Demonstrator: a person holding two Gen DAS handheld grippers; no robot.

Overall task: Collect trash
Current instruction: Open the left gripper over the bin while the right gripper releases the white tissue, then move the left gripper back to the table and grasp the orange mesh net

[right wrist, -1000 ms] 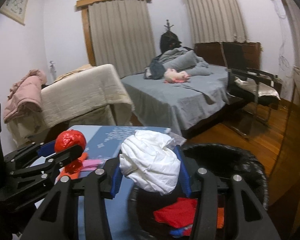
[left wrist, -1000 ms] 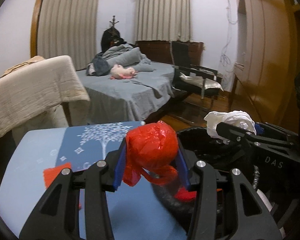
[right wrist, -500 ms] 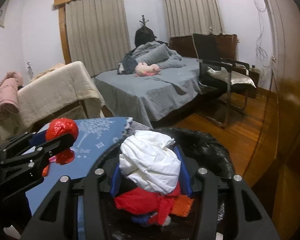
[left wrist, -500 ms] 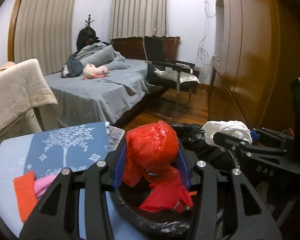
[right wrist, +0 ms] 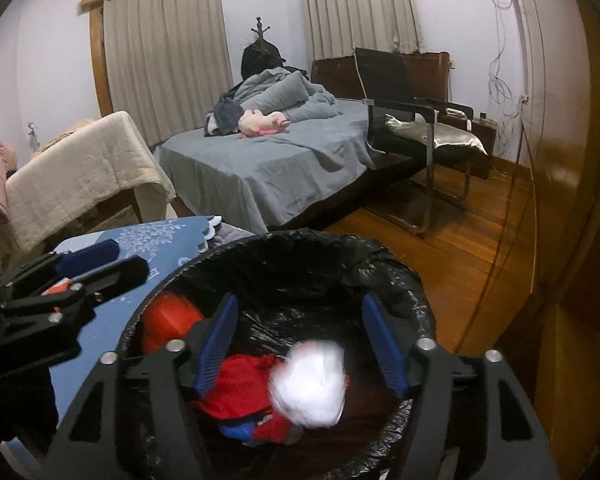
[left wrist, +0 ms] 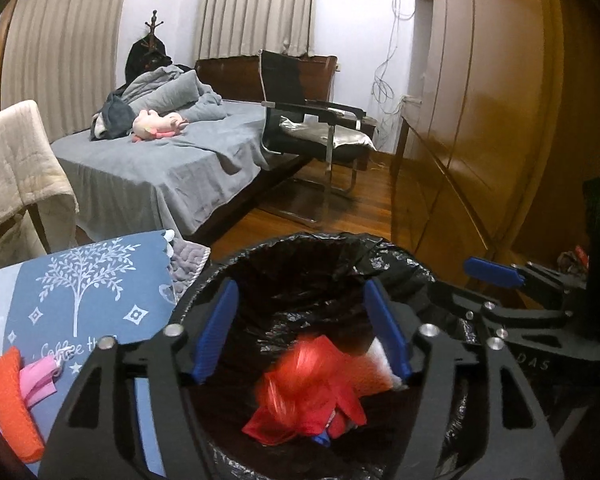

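Black-lined bin (left wrist: 380,252): seen directly below and ahead of both grippers; its rim is ringed by a crinkled black bag.
Left gripper (left wrist: 304,332): held over the bin mouth; its jaws are opening, and nothing is pressed between the blue pads (left wrist: 216,332).
Red bag (left wrist: 300,384): blurred, seen below the left gripper's fingers inside the bin, clear of both pads.
Right gripper (right wrist: 300,340): held over the same bin, just to the right of the left one; its jaws are opening, with no contact on the pads.
White wad (right wrist: 308,384): blurred, seen beneath the right gripper's fingers inside the bin, above red (right wrist: 236,396) and blue scraps.
Blue cloth with tree print (left wrist: 80,300): spread to the left of the left gripper, beside the bin.
Orange strip (left wrist: 8,404) and pink piece (left wrist: 40,380): left lying on that cloth, to the far left of the left gripper.
Grey bed (right wrist: 268,160) and black chair (right wrist: 412,120): seen well beyond both grippers.
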